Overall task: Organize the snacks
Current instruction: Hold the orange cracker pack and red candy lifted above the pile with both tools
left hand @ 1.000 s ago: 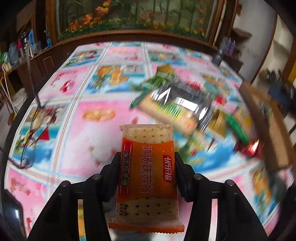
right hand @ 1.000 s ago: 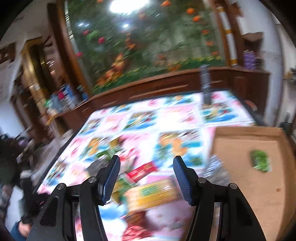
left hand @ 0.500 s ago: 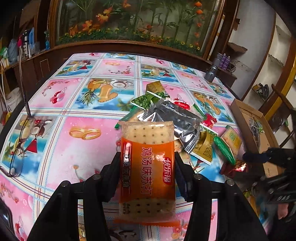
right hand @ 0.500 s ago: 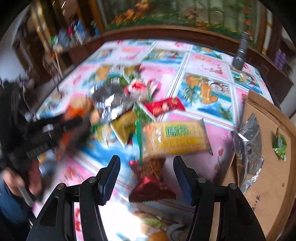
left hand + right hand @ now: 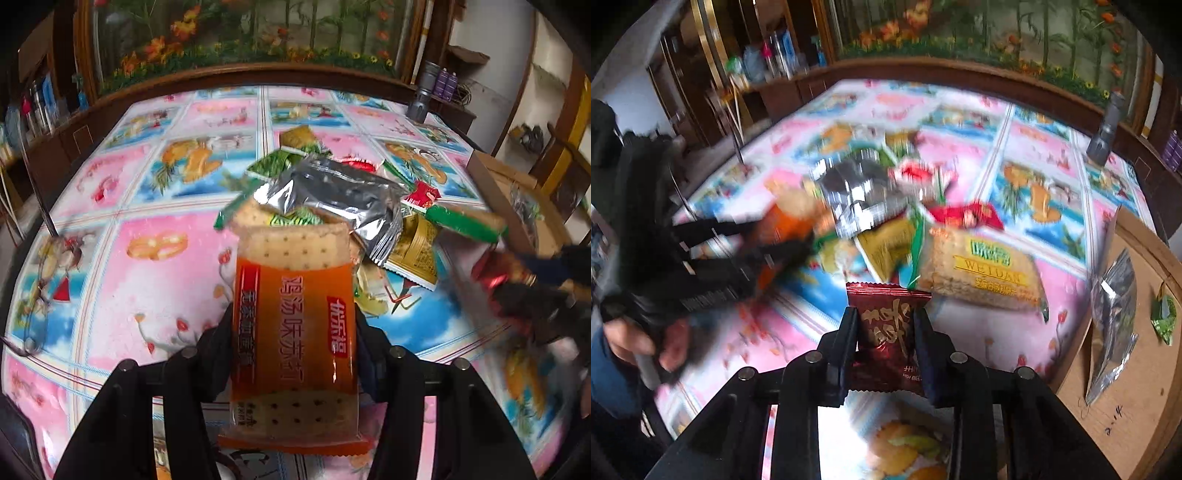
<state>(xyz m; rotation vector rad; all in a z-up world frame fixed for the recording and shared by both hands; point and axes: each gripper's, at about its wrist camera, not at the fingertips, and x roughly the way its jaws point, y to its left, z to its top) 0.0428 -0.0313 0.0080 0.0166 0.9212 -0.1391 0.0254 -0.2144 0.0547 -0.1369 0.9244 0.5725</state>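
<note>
Left gripper (image 5: 293, 325) clamps orange cracker pack (image 5: 293, 332); right gripper (image 5: 886, 325) pinches half-hidden red packet (image 5: 888, 332).

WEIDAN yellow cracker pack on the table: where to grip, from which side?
Take the WEIDAN pack across its short width, fingers on the two long edges, coming from above. It lies flat with the near long edge bare; its left end touches the green-gold wrapper, so stay mid-pack or right.

Right gripper (image 5: 884, 332), open and empty half a second ago, is now clamping the dark red snack packet (image 5: 886, 332). Left gripper (image 5: 293, 332) is drifting nearer the snack pile (image 5: 332, 199).
</note>
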